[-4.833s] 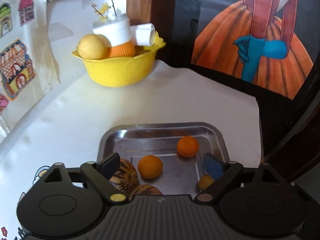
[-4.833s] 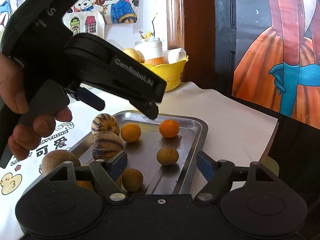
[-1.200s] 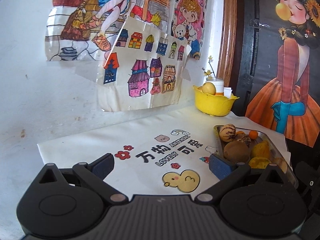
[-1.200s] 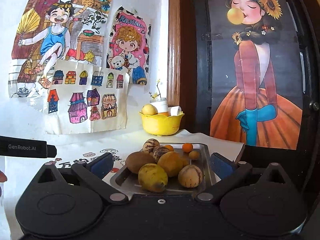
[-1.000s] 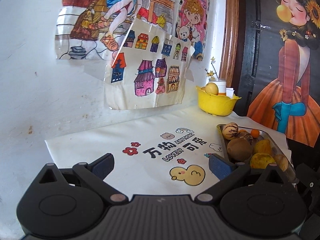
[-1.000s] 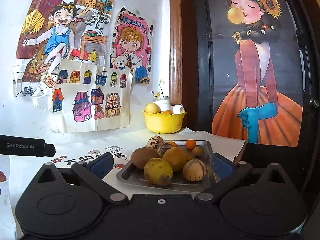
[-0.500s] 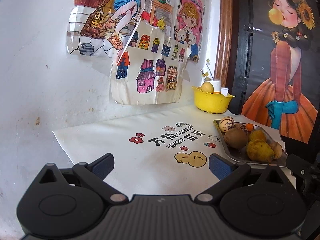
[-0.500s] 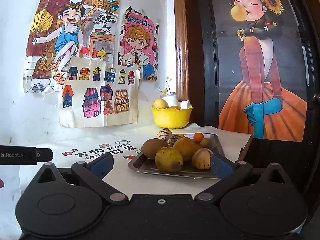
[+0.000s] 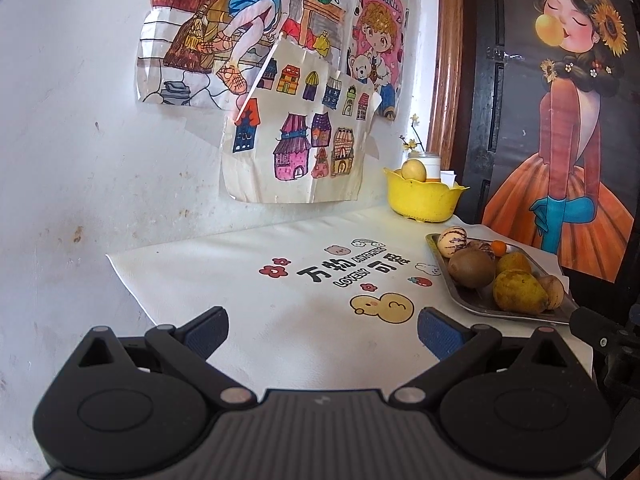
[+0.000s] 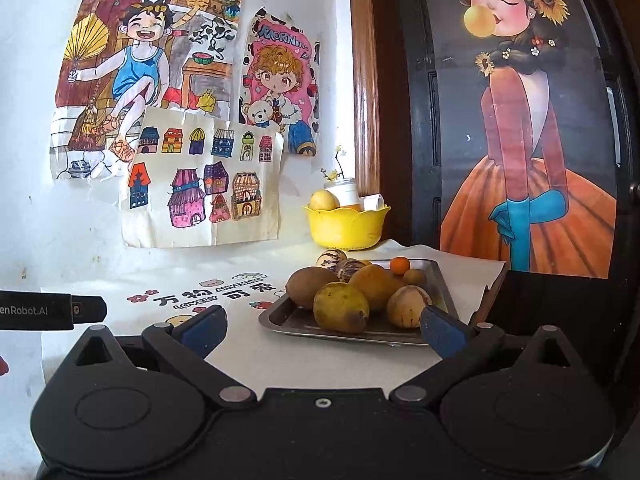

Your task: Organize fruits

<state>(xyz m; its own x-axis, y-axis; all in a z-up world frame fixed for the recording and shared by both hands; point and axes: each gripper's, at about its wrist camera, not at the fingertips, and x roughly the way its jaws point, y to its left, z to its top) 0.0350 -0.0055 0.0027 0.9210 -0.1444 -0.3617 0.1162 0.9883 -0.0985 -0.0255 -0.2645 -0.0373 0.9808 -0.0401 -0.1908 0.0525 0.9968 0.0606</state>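
At the near edge of the table, your right gripper (image 10: 322,322) stands wide apart and empty, level with the metal tray (image 10: 280,322) directly ahead of it. Your left gripper (image 9: 322,332), equally wide and empty, faces bare printed tablecloth (image 9: 224,264); the tray lies to its far right. The right hand is therefore nearer. Fruit is heaped on the tray, a yellow-green fruit (image 10: 340,307) nearest. Farther back, the yellow bowl (image 10: 346,226) holds one pale fruit.

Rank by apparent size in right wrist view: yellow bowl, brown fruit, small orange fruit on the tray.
1. yellow bowl, though farthest away
2. brown fruit, nearer the camera, so perhaps flattered
3. small orange fruit, clearly smallest
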